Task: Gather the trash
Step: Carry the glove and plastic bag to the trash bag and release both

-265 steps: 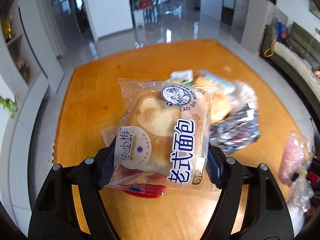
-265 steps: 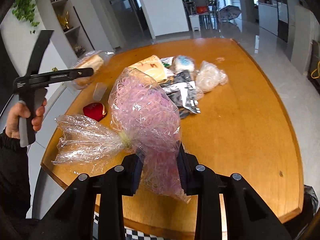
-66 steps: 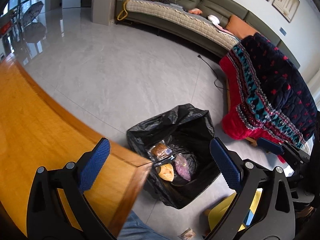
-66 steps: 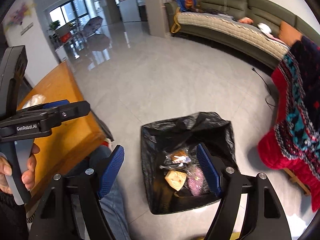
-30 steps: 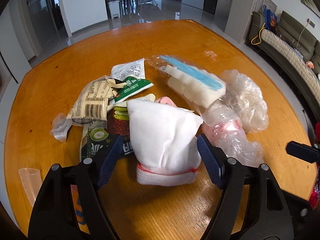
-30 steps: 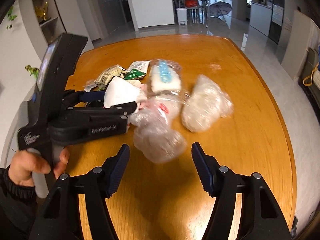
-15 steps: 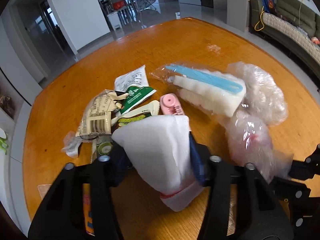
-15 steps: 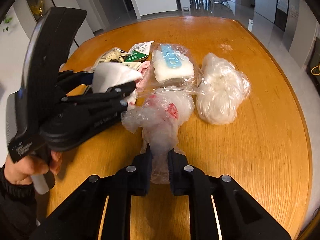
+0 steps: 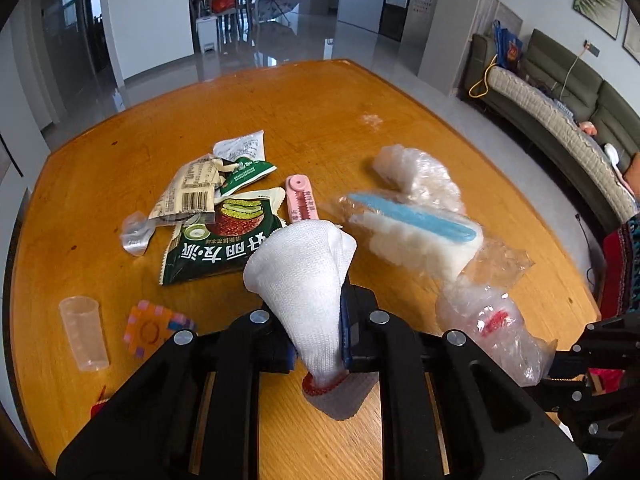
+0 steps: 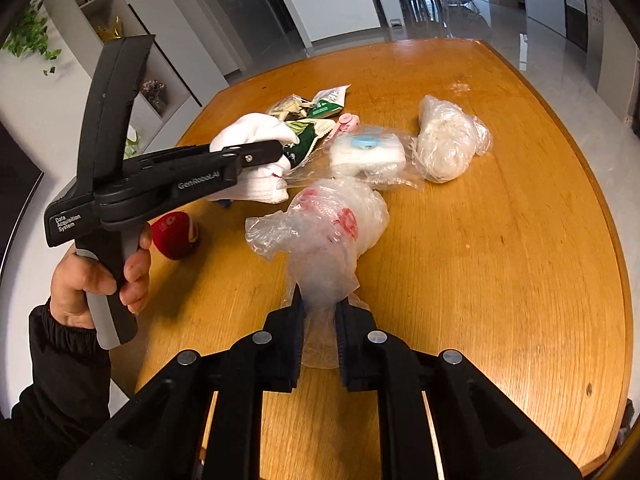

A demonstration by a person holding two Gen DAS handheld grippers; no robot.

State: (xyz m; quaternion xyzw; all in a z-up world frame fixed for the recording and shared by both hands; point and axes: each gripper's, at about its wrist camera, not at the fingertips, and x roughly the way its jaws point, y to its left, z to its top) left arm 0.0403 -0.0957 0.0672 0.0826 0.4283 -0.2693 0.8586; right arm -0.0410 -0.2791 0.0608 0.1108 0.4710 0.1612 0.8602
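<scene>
Polished orange wood of the round table (image 9: 344, 120) fills both views, strewn with wrappers. Biggest among the litter, a green snack packet (image 9: 216, 246) lies flat beside a bagged sponge (image 9: 416, 236). Lifted clear of the wood, a white cloth bundle (image 9: 308, 284) sits pinched tight in the left gripper (image 9: 318, 340), whose jaws have just been closing. Smaller, a crumpled clear plastic bag (image 10: 320, 236) with red print, possibly empty, is clamped by the right gripper (image 10: 318, 328).
</scene>
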